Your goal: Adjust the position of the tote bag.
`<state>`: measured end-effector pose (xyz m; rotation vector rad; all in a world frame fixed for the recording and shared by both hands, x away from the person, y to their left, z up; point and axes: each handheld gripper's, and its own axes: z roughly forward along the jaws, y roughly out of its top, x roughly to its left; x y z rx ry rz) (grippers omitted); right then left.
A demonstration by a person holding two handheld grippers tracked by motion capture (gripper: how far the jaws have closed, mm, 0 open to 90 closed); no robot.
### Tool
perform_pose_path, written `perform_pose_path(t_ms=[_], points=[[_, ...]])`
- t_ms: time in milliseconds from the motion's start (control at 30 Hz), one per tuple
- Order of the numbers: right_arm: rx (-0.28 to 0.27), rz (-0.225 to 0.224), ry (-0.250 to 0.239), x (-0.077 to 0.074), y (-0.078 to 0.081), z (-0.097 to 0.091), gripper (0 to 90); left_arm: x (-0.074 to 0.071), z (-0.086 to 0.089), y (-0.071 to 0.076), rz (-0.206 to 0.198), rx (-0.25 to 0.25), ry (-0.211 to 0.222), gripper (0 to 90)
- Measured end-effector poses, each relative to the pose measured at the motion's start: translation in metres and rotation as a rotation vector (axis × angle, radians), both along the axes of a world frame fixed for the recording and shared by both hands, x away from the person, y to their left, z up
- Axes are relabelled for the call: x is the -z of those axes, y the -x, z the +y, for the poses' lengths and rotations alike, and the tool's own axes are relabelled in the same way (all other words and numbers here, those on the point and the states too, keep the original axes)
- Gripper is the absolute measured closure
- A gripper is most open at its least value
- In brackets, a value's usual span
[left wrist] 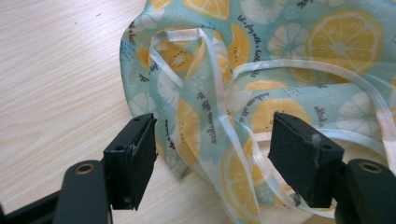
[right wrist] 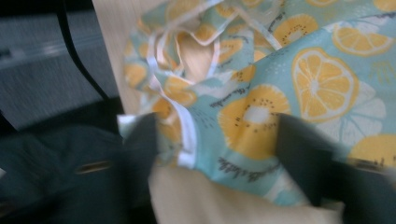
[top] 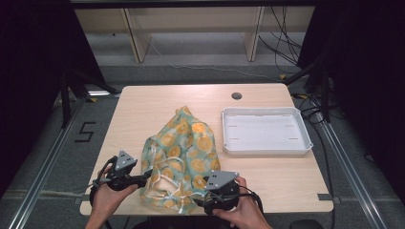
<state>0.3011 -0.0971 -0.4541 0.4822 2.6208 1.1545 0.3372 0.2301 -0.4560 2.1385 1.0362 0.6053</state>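
A crumpled lemon-print apron (top: 184, 157) with white ties (left wrist: 243, 140) lay on the surface (top: 143, 105), between both tools. The left tool (left wrist: 212, 156) and right tool (right wrist: 217, 154) were held open astride its near edge. A grasp seemed pending; closing on cloth was called for.

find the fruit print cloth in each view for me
High view: the fruit print cloth lies crumpled, centre-left, near the table's front edge.
Left gripper view: cloth fills the upper right, beyond the open jaws.
Right gripper view: cloth spreads between the open jaws.
Shared landmark: its white ribbon trim.
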Motion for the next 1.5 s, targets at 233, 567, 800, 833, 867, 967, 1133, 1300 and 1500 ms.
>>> perform_pose_path(t_ms=[233,567,800,833,867,967,1133,1300,1500], points=[[-0.001,-0.041,0.122,0.010,-0.006,-0.029,88.0,0.002,0.008,-0.002,-0.019,-0.035,0.064,29.3],[0.170,-0.018,0.108,0.017,-0.032,-0.118,88.3,0.002,-0.001,0.005,-0.021,0.087,0.015,32.3],[0.185,-0.013,0.081,0.020,-0.043,-0.135,87.4,0.021,-0.039,0.012,0.089,0.065,0.049,28.1],[0.185,-0.013,0.081,0.020,-0.043,-0.135,87.4,0.021,-0.039,0.012,0.089,0.065,0.049,27.8],[0.187,-0.018,0.081,0.020,-0.043,-0.134,86.9,0.023,-0.040,0.008,0.099,0.057,0.051,27.8],[0.189,-0.007,0.076,0.021,-0.044,-0.134,84.6,0.026,-0.039,-0.001,0.101,0.034,0.092,33.5],[0.191,-0.006,0.074,0.023,-0.046,-0.135,83.6,0.024,-0.043,-0.009,-0.008,0.102,0.012,71.9],[0.191,0.005,0.066,0.023,-0.044,-0.136,86.6,0.013,-0.021,0.011,-0.037,0.155,-0.035,89.5],[0.179,0.014,0.066,0.026,-0.044,-0.133,87.5,0.029,-0.009,0.022,0.006,0.156,-0.101,84.3]])
